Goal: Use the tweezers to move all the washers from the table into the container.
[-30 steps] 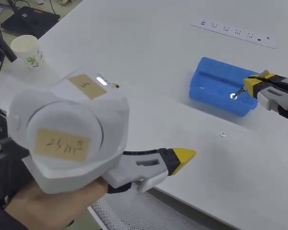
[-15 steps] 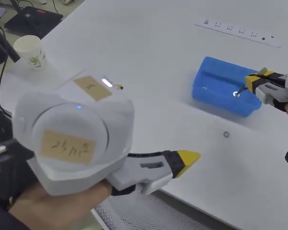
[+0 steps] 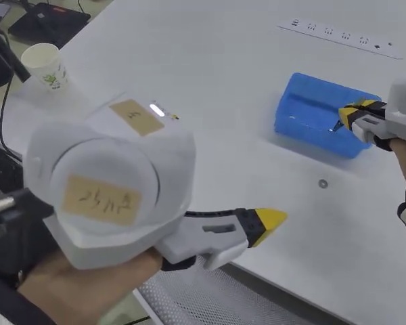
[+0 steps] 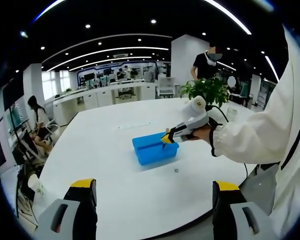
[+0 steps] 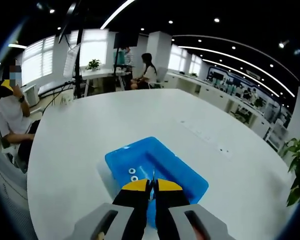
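A blue container (image 3: 310, 112) stands on the white table (image 3: 210, 81) at the right. My right gripper (image 3: 352, 115) hovers over its near right end, shut on thin metal tweezers (image 3: 338, 125) that point down into it. In the right gripper view the tweezers (image 5: 153, 176) stick out between the closed jaws of the right gripper (image 5: 152, 186), and two washers (image 5: 131, 175) lie inside the container (image 5: 175, 172). One washer (image 3: 323, 183) lies on the table in front of the container. My left gripper (image 4: 154, 187) is open and holds nothing, low at the table's near edge (image 3: 260, 222).
A paper cup (image 3: 46, 66) stands at the far left edge and a white power strip (image 3: 342, 35) lies at the back right. A mesh chair (image 3: 189, 298) sits under the near table edge. People and a potted plant (image 4: 205, 90) are beyond the table.
A washer hung at the tweezers' tip over the container before; now the tip is bare, lower in the container. The left gripper has barely moved.
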A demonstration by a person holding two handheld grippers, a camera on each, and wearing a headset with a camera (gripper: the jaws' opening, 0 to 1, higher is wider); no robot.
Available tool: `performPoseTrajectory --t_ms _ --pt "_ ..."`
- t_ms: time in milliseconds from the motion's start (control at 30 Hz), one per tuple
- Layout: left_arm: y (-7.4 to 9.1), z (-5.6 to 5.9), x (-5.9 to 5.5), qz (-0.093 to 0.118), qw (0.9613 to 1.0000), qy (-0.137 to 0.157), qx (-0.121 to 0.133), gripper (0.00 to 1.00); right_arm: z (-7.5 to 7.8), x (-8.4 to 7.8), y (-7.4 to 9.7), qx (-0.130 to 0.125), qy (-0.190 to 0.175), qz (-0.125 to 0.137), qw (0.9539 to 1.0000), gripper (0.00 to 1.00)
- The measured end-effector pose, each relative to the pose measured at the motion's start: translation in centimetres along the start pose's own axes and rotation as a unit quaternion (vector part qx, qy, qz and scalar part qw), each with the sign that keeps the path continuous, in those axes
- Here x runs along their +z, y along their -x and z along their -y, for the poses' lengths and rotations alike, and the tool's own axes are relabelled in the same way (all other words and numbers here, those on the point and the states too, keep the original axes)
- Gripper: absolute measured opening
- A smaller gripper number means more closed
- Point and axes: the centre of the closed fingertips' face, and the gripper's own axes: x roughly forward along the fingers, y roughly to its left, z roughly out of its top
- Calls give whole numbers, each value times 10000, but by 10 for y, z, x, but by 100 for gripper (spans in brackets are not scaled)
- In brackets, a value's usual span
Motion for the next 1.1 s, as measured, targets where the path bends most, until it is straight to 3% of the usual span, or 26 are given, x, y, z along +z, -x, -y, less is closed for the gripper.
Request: performPoseTrajectory --t_ms 367,833,1100 --pt "-1 3 -1 -14 10000 -4 -17 99 -5 -12 -7 62 40 -194 9998 0" --pt "2 3 -1 -30 10000 -5 6 99 -6 -11 -8 148 21 -134 9998 1" --pt "2 5 4 18 10000 -74 8 99 2 -8 1 -26 33 -79 10000 2"
